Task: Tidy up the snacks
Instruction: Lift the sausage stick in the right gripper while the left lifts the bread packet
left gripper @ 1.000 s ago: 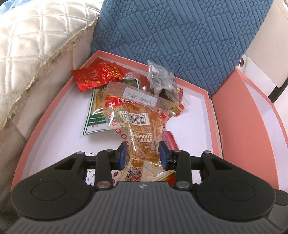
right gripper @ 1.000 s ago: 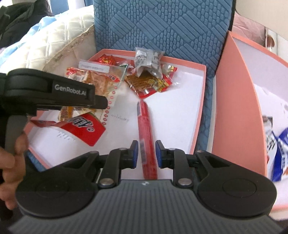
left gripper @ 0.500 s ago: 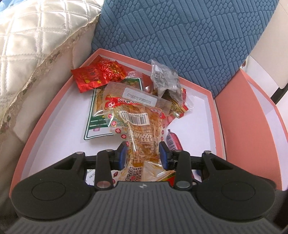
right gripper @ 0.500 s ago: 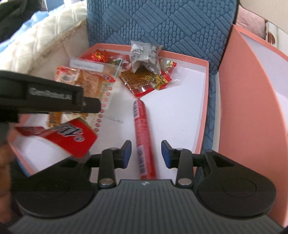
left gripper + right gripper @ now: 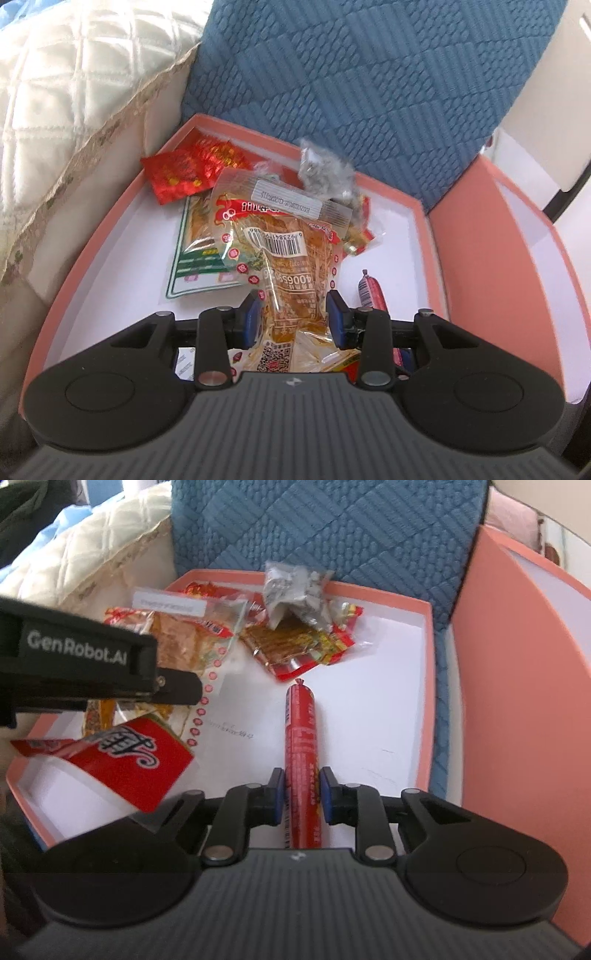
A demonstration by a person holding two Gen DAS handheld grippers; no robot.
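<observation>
My left gripper [image 5: 293, 314] is shut on a clear snack packet [image 5: 288, 258] with orange-brown contents and a barcode, held upright over the pink tray [image 5: 122, 206]. A red sausage stick [image 5: 300, 731] lies lengthwise on the tray's white floor. Its near end sits between the pads of my right gripper [image 5: 301, 794], whose jaws are closing and press on it. In the left wrist view the sausage stick [image 5: 371, 293] shows just right of the left fingers. The left tool's black housing [image 5: 85, 664] crosses the right wrist view at the left.
At the tray's far end lie a red foil packet [image 5: 188, 170], a grey packet [image 5: 325, 173], a green-edged packet [image 5: 195, 258] and a red-and-gold packet [image 5: 295, 646]. A second pink box [image 5: 517, 664] stands to the right. A blue cushion [image 5: 369, 92] and white quilt [image 5: 74, 74] lie behind.
The right jaws spread wide around the sausage stick, then narrowed onto it again, as the gripper moved slightly down. The left gripper and its packet stayed put.
</observation>
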